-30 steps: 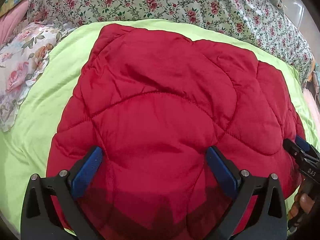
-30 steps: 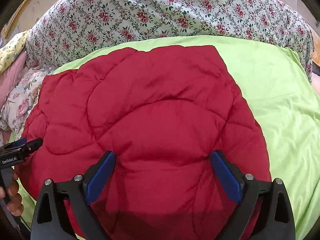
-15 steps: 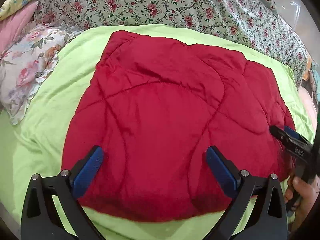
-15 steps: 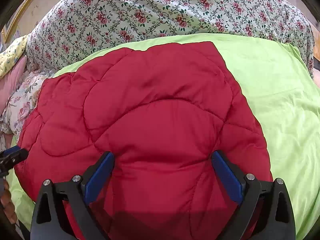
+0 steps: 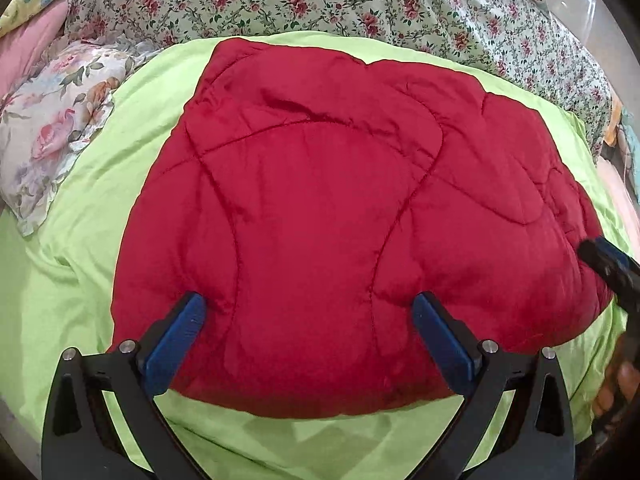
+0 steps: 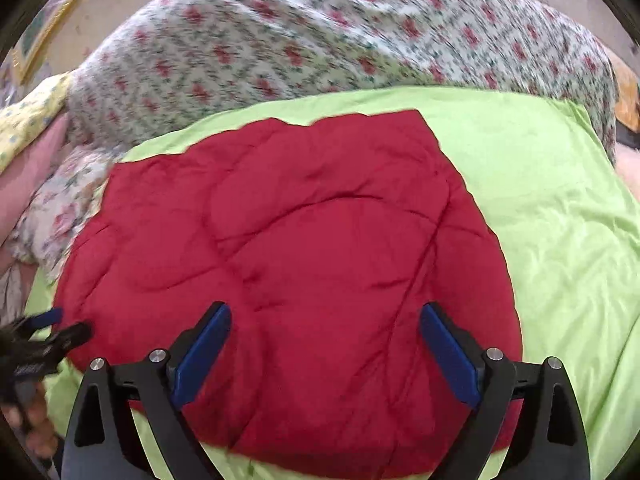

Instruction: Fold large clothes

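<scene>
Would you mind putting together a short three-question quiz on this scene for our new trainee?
1. True or false: the left gripper is clamped on the red quilted garment.
2. Multiple choice: what does the garment lie on? A) a bare wooden floor B) a lime-green sheet C) a blue towel
3. Fill in: in the left wrist view, the floral pillow lies to the ____ of the garment.

Key
1. False: both its fingers stand wide apart, and so do those of the right gripper.
2. B
3. left
</scene>
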Demonstrator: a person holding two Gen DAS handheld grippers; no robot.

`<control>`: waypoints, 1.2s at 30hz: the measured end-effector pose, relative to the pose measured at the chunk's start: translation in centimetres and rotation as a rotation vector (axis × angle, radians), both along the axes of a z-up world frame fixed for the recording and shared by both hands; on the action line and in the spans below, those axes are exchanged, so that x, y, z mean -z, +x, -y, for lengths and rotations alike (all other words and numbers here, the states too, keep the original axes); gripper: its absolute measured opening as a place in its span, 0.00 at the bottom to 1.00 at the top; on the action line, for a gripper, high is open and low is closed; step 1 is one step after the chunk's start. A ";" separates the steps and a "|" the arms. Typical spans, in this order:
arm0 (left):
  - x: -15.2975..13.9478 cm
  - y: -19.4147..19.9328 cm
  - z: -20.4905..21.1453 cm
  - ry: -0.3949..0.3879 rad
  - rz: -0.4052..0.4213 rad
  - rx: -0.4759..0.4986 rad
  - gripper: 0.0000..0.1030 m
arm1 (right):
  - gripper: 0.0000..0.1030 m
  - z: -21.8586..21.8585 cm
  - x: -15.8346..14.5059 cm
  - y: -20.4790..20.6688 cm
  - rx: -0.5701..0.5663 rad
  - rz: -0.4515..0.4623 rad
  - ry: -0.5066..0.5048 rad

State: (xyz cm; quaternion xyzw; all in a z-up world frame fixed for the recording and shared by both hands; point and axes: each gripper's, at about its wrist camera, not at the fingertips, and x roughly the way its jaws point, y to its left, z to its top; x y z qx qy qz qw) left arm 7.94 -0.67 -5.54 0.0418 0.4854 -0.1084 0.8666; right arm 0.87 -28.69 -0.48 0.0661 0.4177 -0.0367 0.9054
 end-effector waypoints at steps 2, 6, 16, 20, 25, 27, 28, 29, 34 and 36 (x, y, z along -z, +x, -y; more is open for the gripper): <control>0.1 0.1 0.2 0.003 0.003 0.002 1.00 | 0.92 -0.5 0.7 0.0 -0.020 -0.038 -0.009; 0.4 0.1 0.3 0.004 0.007 0.008 1.00 | 0.94 -0.3 2.7 0.8 -0.012 -0.074 -0.028; 0.7 0.5 0.7 0.012 0.015 0.005 1.00 | 0.97 0.0 3.3 1.3 0.003 -0.063 -0.024; 0.8 0.5 0.7 0.015 0.018 0.003 1.00 | 0.98 0.0 3.4 1.1 0.005 -0.057 -0.024; 0.8 0.6 0.6 0.016 0.017 0.006 1.00 | 0.98 0.0 3.4 1.0 0.005 -0.053 -0.022; 0.8 0.6 0.6 0.015 0.018 0.005 1.00 | 0.98 0.0 3.5 0.9 0.007 -0.053 -0.022; 0.8 0.5 0.6 0.015 0.019 0.005 1.00 | 0.98 0.0 3.5 0.9 0.008 -0.053 -0.021; 0.8 0.6 0.5 0.016 0.018 0.006 1.00 | 0.98 0.0 3.5 0.9 0.009 -0.054 -0.021; 0.8 0.6 0.6 0.021 0.019 0.003 1.00 | 0.98 0.1 3.4 1.0 0.011 -0.058 -0.019; 0.8 0.6 0.6 0.024 0.016 0.001 1.00 | 0.98 0.1 3.3 1.0 0.014 -0.061 -0.020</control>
